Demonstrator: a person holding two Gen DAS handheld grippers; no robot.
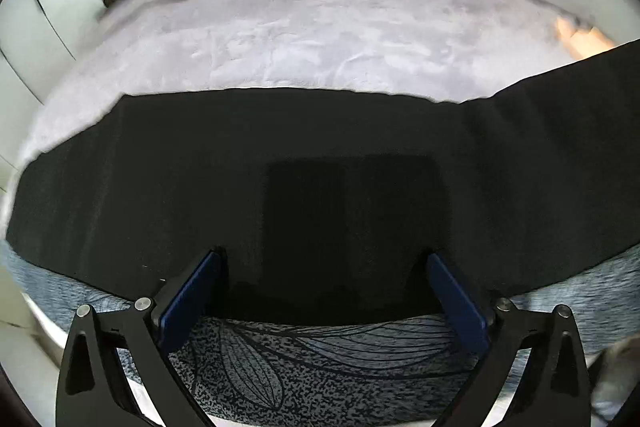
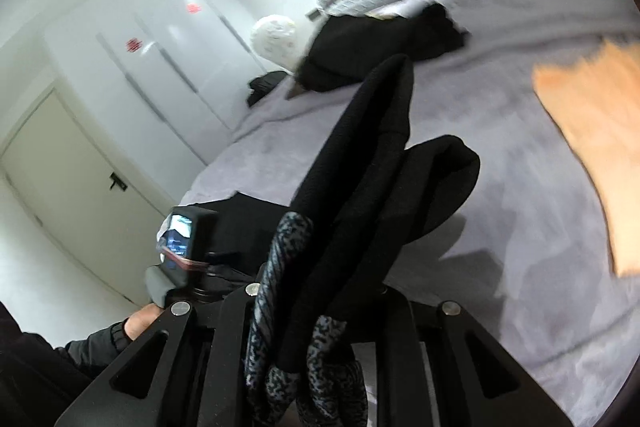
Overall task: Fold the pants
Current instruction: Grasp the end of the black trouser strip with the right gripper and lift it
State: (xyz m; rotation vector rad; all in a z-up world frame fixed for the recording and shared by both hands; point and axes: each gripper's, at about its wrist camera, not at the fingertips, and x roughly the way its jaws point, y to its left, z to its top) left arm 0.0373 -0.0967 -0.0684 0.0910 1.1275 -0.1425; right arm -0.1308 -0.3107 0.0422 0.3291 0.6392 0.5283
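Pants (image 1: pixel 320 187) lie across the near edge of the bed (image 1: pixel 320 39), with a wide black band facing up and a grey patterned part with leaf lines below it. In the left wrist view the left gripper (image 1: pixel 324 291) has its jaws wide apart, one blue pad (image 1: pixel 188 303) on each side, low over the near edge of the black band and gripping nothing. One end of the pants is lifted off the bed: in the right wrist view the right gripper (image 2: pixel 316 323) has its jaws closed on a bunch of black and patterned cloth that stands up in front of the camera. Farther back on the lilac bed cover lies a pile of dark clothes (image 2: pixel 384 43). A beige cloth (image 2: pixel 600 147) lies at the right side of the bed. White wardrobe doors (image 2: pixel 160 47) stand behind.
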